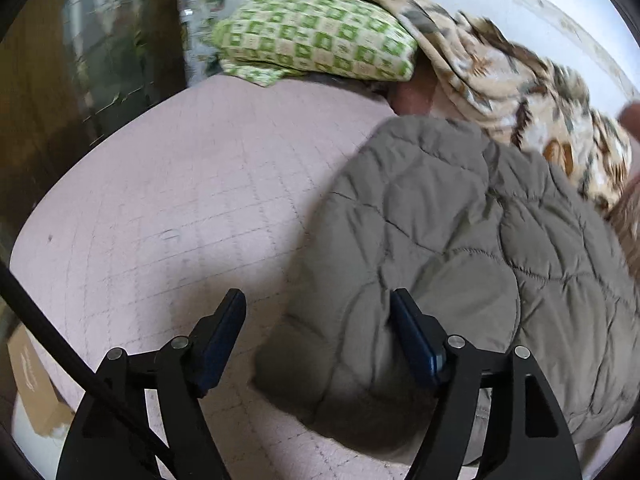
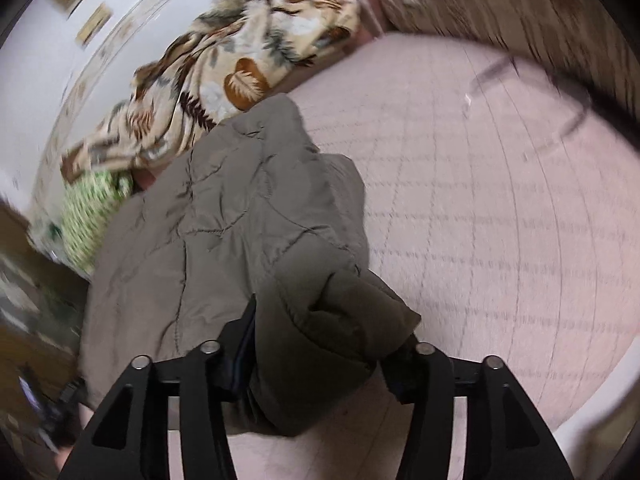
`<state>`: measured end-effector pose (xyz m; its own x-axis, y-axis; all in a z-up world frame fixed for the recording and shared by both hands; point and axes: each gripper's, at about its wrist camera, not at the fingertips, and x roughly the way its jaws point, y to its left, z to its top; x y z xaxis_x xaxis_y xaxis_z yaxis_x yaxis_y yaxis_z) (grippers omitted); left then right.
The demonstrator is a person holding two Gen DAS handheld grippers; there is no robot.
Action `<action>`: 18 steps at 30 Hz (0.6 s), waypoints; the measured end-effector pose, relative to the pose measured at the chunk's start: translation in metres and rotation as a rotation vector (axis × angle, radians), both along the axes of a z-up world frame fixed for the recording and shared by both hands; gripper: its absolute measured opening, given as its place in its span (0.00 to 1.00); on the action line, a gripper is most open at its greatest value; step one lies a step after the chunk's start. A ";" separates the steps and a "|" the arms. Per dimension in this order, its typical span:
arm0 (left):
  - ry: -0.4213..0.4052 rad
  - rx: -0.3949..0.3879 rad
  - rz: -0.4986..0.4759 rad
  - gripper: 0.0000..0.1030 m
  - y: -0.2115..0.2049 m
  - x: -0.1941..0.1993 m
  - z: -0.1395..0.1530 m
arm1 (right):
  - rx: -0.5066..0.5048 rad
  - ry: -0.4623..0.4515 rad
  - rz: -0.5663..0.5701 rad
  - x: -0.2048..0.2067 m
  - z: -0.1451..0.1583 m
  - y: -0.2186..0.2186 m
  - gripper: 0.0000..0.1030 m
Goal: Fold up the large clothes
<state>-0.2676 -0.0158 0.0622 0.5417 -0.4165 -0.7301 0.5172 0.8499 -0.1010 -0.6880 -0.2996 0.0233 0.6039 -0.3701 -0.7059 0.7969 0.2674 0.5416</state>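
A grey-brown quilted puffer jacket lies bunched on the pink quilted bed cover. My left gripper is open just above the jacket's near left edge, its right finger pressing into the padding and its left finger over bare cover. In the right wrist view the jacket lies left of centre, and my right gripper has its jaws wide around a thick fold of the jacket. That fold fills the gap and hides the right fingertip.
A green checked pillow and a leaf-patterned blanket lie at the head of the bed by the white wall. The blanket also shows in the right wrist view. A cardboard box sits off the bed's left edge.
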 end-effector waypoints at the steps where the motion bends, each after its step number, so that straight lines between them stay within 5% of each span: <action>1: 0.001 -0.014 0.013 0.72 0.006 0.000 0.002 | 0.013 -0.024 -0.009 -0.005 0.000 0.002 0.58; 4: -0.072 -0.044 0.080 0.72 0.022 -0.008 0.016 | 0.028 -0.084 -0.056 -0.026 0.002 0.013 0.58; 11: -0.380 -0.077 0.208 0.72 0.034 -0.042 0.055 | -0.241 0.004 -0.234 -0.051 0.046 0.050 0.59; 14: -0.446 -0.089 0.129 0.72 0.016 -0.062 0.062 | -0.362 0.053 -0.167 -0.030 0.062 0.058 0.59; 18: -0.426 -0.062 -0.055 0.72 -0.029 -0.090 0.050 | -0.467 0.117 0.029 0.032 0.067 0.070 0.59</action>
<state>-0.3575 -0.0447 0.1117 0.7648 -0.4892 -0.4193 0.5684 0.8187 0.0816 -0.6556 -0.2294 0.0898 0.5451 -0.6480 -0.5320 0.8340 0.4839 0.2651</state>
